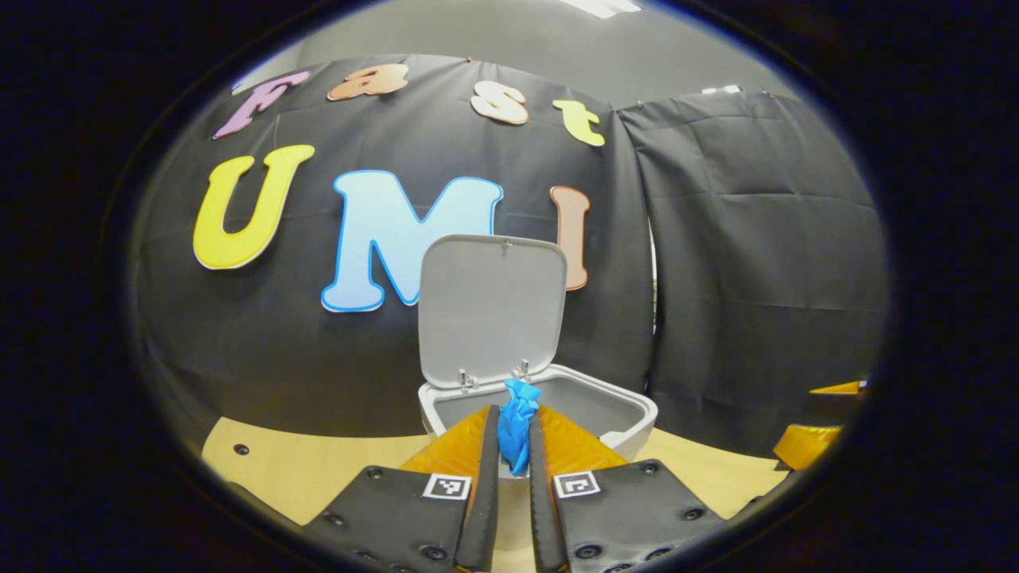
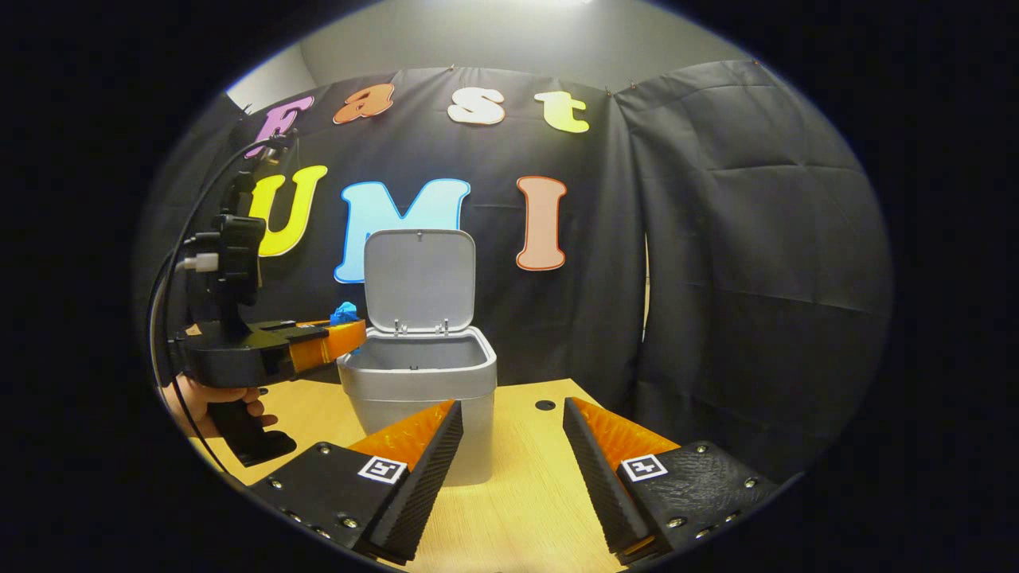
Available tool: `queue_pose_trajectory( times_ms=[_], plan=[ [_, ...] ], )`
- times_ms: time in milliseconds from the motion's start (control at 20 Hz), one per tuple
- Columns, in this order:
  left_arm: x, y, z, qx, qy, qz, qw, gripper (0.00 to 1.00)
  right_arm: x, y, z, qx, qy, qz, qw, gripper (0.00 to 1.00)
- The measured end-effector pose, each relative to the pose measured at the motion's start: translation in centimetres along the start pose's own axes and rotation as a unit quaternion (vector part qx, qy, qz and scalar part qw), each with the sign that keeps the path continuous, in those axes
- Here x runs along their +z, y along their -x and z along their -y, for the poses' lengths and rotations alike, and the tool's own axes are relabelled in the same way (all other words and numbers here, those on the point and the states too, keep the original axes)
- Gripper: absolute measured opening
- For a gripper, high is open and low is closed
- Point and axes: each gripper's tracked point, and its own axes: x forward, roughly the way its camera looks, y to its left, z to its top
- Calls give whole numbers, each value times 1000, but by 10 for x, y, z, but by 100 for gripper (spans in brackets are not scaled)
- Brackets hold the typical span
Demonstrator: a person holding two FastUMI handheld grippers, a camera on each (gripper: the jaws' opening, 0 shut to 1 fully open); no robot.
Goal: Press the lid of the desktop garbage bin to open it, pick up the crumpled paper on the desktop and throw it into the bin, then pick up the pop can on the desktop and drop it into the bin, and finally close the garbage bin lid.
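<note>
Starting at the left of the bin [image 2: 420, 374], the left gripper [image 2: 338, 338] is seen closed on the blue crumpled paper [image 1: 516, 426], which is held just over the bin's near rim, not yet released. The lid [image 1: 491, 306] is already raised upright, so opening is judged done. To the right, the right gripper [image 2: 509, 446] is held wide apart and empty. The pop can and lid closing are judged outstanding.

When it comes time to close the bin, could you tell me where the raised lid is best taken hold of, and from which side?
Take the lid by its free top edge, coming from above and in front. It stands upright, hinged at the back rim of the bin, so that edge swings forward. The right gripper is open.
</note>
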Motion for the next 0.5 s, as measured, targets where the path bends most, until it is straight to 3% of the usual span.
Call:
queue_pose_trajectory(
  times_ms=[150, 300, 500],
  plan=[
    [-2, -10, 2, -10, -6, -2, 1000, 40, -3, 3, 0, -1, 1, -3, 1000, 83],
    [-5, -16, 2, -13, -8, -2, 1000, 45, -4, 3, -2, 1, 3, -4, 1000, 83],
    [-9, -19, 0, -16, -2, -7, 1000, 62, -5, 3, -5, 5, 6, -6, 1000, 83]
  ],
)
